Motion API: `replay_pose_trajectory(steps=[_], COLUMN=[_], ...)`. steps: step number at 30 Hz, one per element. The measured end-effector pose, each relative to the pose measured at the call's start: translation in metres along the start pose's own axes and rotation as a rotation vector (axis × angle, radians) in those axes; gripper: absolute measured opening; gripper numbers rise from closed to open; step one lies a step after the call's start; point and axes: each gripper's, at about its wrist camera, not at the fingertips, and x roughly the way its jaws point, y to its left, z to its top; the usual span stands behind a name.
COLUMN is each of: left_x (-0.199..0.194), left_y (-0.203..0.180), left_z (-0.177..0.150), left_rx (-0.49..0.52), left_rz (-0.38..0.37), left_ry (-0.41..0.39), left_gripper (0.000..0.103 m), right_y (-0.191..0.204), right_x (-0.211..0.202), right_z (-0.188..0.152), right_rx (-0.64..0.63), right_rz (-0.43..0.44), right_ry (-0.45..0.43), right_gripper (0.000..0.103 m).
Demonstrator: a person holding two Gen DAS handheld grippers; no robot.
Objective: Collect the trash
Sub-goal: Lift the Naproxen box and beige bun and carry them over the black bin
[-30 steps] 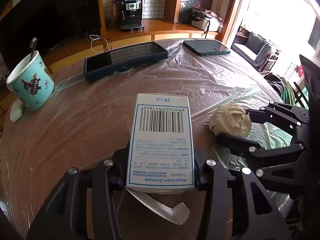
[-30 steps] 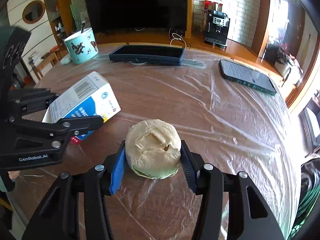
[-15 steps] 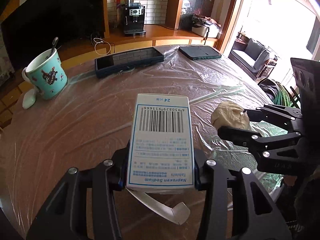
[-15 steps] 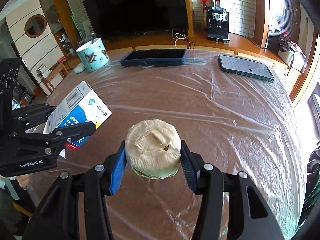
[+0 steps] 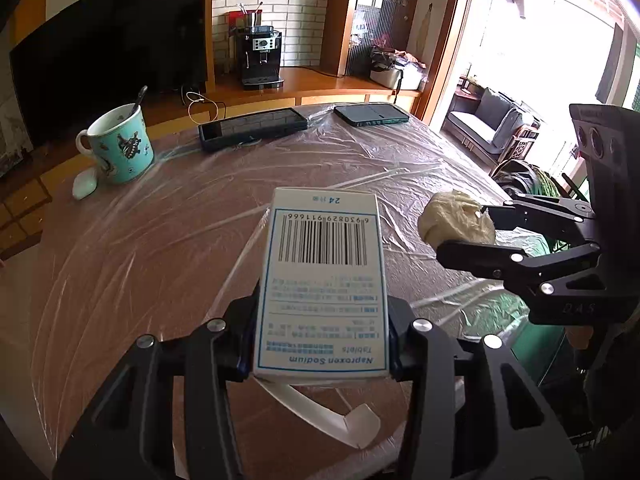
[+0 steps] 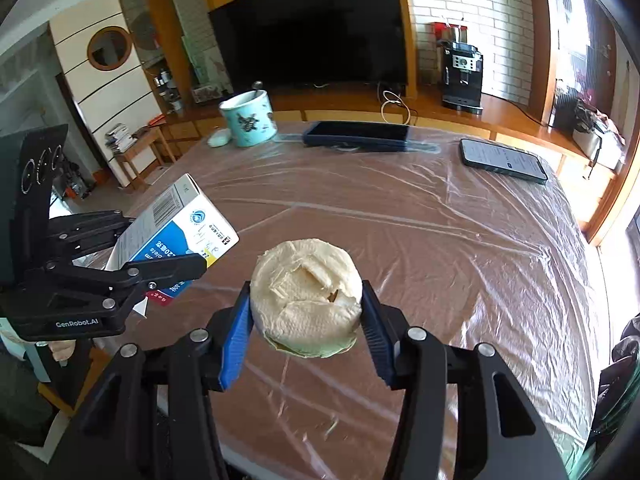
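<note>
1. Up front, the left gripper (image 5: 322,336) is clamped on a white box (image 5: 323,280), barcode side up, its flap hanging below.
2. Beside it, the right gripper (image 6: 306,320) is pinched tight on a paper wad (image 6: 306,296).
3. Both loads hang clear above the table (image 6: 460,240).
4. Farther back stand a mug (image 5: 120,146) and two phones (image 5: 253,127).

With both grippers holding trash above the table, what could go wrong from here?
1. The tablet box is pinched only at its lower end, with an open flap hanging below; it might tilt or slip from the left gripper.
2. The crumpled tissue wad is soft, so it may squeeze out of the right gripper.
3. The two grippers are close together and might bump.
</note>
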Motion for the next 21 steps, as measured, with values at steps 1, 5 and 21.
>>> replay_pose_trajectory(steps=[1, 5, 21], left_x=[-0.003, -0.018, -0.065], left_y=[-0.001, -0.004, -0.029], left_z=[-0.003, -0.016, -0.086], left_rx=[-0.002, -0.004, 0.076], left_rz=[-0.003, -0.01, -0.076], left_ry=[-0.002, -0.01, 0.011], left_gripper=[0.048, 0.048, 0.048], right_y=[0.002, 0.008, 0.037], right_x=[-0.005, -0.018, -0.062], right_z=[-0.004, -0.015, -0.079], right_rx=[-0.004, -0.013, -0.093], right_rz=[0.004, 0.025, 0.126], right_ry=[-0.003, -0.003, 0.008], right_gripper=[0.051, 0.051, 0.051])
